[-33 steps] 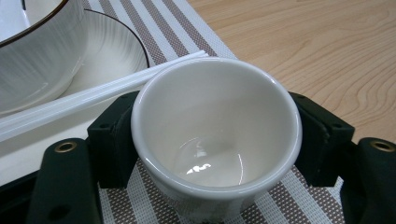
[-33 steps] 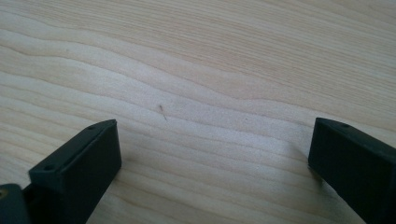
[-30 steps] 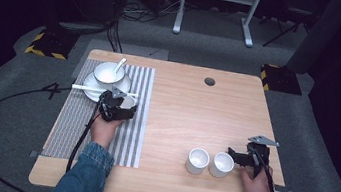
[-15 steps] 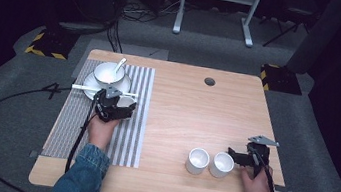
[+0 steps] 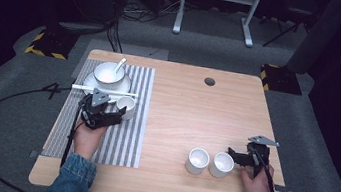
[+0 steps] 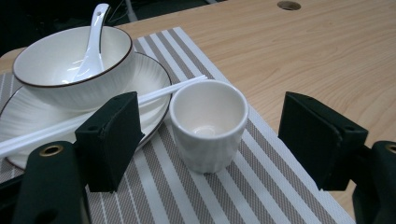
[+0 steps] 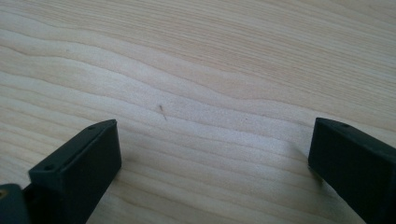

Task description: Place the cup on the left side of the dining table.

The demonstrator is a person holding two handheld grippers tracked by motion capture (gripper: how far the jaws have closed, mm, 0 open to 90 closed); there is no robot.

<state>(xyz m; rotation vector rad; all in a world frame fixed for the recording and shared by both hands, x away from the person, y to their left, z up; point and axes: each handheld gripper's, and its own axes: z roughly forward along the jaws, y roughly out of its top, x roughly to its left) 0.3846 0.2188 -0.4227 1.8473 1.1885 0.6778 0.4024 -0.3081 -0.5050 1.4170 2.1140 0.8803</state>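
At the left of the high view, the left claw [image 5: 118, 114] stands wide around a small white cup [image 6: 208, 123] on the striped mat [image 5: 124, 140], neither jaw touching it. Above it in the frame, a bowl [image 5: 109, 74] with a spoon [image 6: 92, 39] sits on a plate [image 6: 154, 81] crossed by white chopsticks [image 5: 103, 90]. At lower right, the right claw [image 5: 232, 154], wide over bare bench [image 7: 210, 70], seems just beside two cups [image 5: 209, 162].
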